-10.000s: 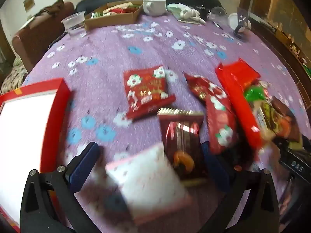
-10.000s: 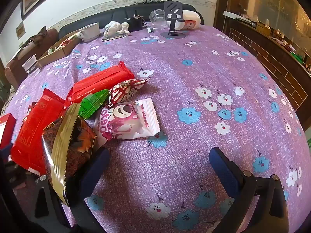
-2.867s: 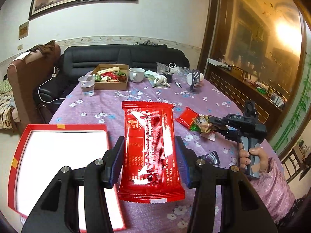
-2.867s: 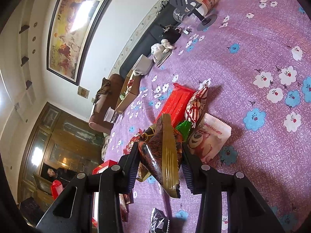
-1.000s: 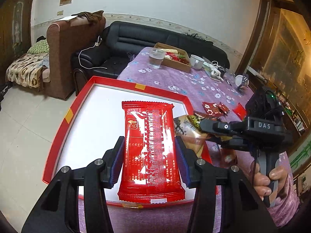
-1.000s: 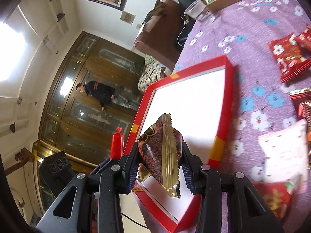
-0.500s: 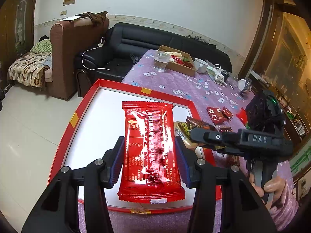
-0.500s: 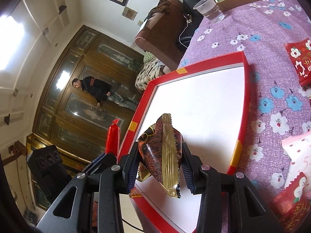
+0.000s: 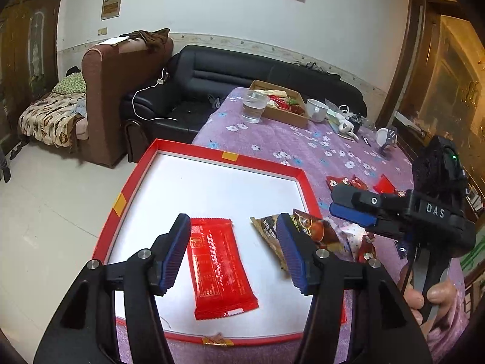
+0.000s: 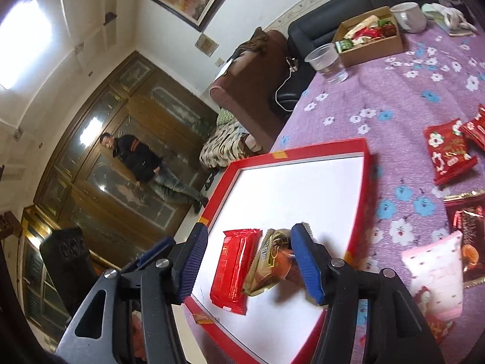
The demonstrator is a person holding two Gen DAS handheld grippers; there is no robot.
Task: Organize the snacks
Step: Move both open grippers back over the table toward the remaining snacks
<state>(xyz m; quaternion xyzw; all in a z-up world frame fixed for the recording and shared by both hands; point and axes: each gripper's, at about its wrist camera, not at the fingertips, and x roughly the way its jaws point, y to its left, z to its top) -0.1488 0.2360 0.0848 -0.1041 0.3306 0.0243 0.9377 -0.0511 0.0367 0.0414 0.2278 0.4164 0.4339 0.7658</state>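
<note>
— Tongs first: how do they stand?

— Left tongs point(image 9: 233, 248) point down at the red tray point(image 9: 209, 154), jaws opening, and the red packet point(image 9: 219, 267) lies flat on the white tray floor between them, untouched by either pad. Right tongs point(image 10: 254, 264) also tilt down over the tray, jaws opening too; the brown-and-gold packet point(image 10: 268, 262) lies below them on the tray floor, loose from the pads as far as I can tell.

— Where do the two packets sit against each other?

— Side by side near the tray's front edge, red one on the left, brown one just beside it toward the tray's right wall.

— What does the left wrist view give that the right one lacks?

— It shows the right tongs from the side, reaching in over the tray's right rim, with the person's hand point(image 9: 424, 300) wrapped round the grip below. It also shows a mug point(image 9: 316, 109) and a phone stand far back on the worktop point(image 9: 272, 139).

— And the right wrist view?

— More loose snacks on the purple flowered cloth: a red flowered packet point(image 10: 448, 154), a pink-and-white packet point(image 10: 433, 267). A cardboard box point(image 10: 369, 39) of snacks and a plastic cup point(image 10: 326, 57) stand farther back. Beyond the tray, a person in dark clothes stands by wooden cabinets.
</note>
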